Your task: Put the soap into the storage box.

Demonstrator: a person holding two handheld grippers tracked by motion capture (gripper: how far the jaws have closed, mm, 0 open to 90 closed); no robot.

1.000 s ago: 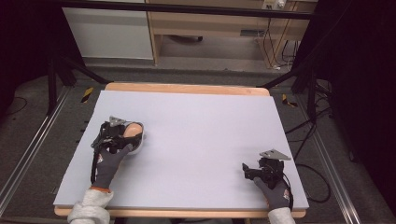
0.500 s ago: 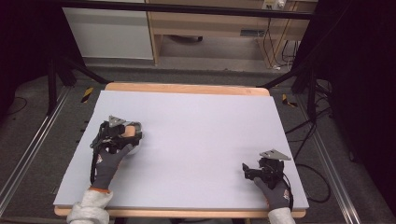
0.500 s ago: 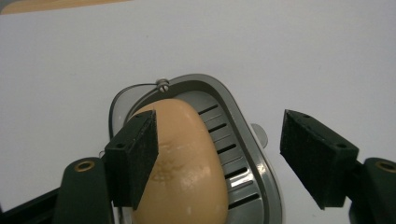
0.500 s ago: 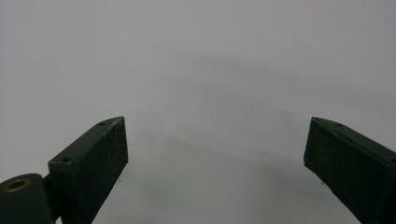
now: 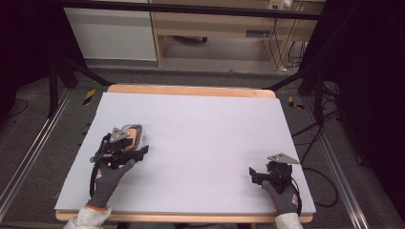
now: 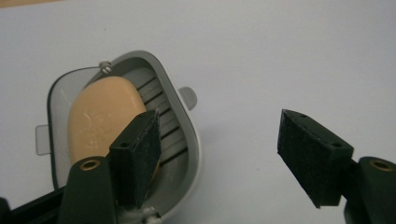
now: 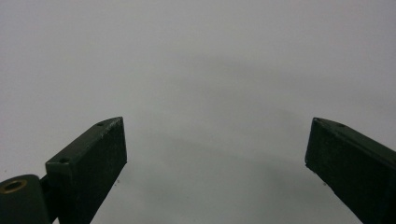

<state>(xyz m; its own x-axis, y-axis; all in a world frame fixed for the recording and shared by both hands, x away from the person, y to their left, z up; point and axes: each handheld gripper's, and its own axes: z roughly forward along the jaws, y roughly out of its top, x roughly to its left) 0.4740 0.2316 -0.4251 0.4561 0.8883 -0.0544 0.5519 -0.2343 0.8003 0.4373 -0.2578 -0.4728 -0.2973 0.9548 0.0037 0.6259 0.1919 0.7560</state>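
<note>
Two grippers rest on the pale grey tabletop (image 5: 200,138) in the high view: the left gripper (image 5: 136,151) has drawn back from the grey oval soap dish (image 5: 135,134) near the left edge. Left gripper view: jaws wide, one overlapping the orange soap bar (image 6: 100,116); release looks done. Right gripper view: the right gripper (image 7: 215,158) gapes wide over bare surface.

In the left gripper view, one black jaw of the left gripper (image 6: 224,158) covers the near end of the peach-coloured oval soap bar (image 6: 100,119), and the bottom edge cuts off the grey slatted plastic soap dish (image 6: 180,123). From the high view the dish is largely hidden behind that gripper, too small to make out.
</note>
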